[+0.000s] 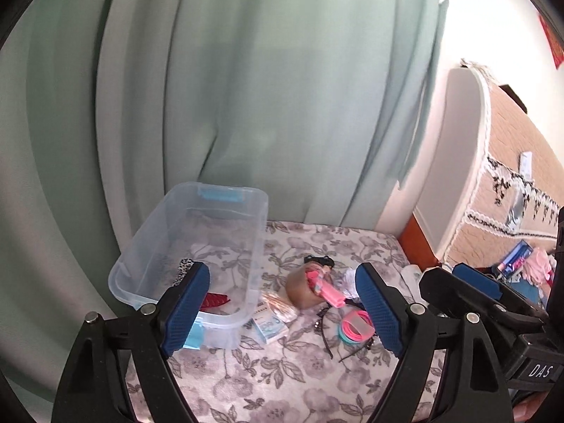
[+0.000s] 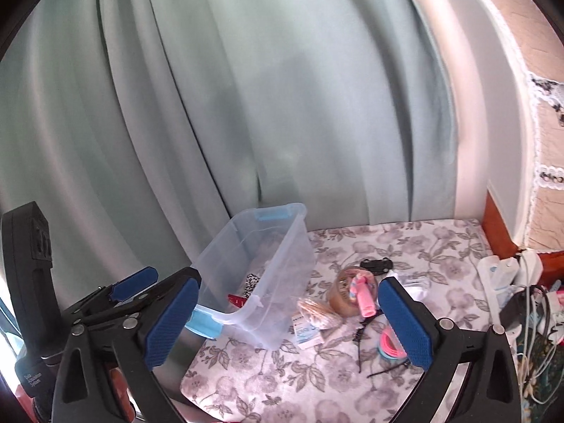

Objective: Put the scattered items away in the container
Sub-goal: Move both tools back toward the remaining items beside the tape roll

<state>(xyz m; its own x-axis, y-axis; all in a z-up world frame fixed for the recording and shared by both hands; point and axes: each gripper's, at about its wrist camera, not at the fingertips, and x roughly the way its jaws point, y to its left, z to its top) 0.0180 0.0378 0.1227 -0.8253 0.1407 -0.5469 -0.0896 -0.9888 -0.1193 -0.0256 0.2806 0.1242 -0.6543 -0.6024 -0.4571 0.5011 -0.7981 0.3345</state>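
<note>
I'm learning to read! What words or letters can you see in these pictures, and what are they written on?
"DAS": white letters on the black body of the right gripper, seen from the left wrist.
White lettering on the left gripper handle, seen from the right wrist: too small and blurred to read.
Blue printing on the small white box beside the clear plastic container: too blurred to read.
Blue package at the far right: print unreadable.

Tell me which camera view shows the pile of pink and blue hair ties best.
The left wrist view is best: the hair ties lie in full sight between the open fingers of the left hand-held gripper. In the right wrist view, a finger of the right hand-held gripper covers part of the hair ties.
</note>
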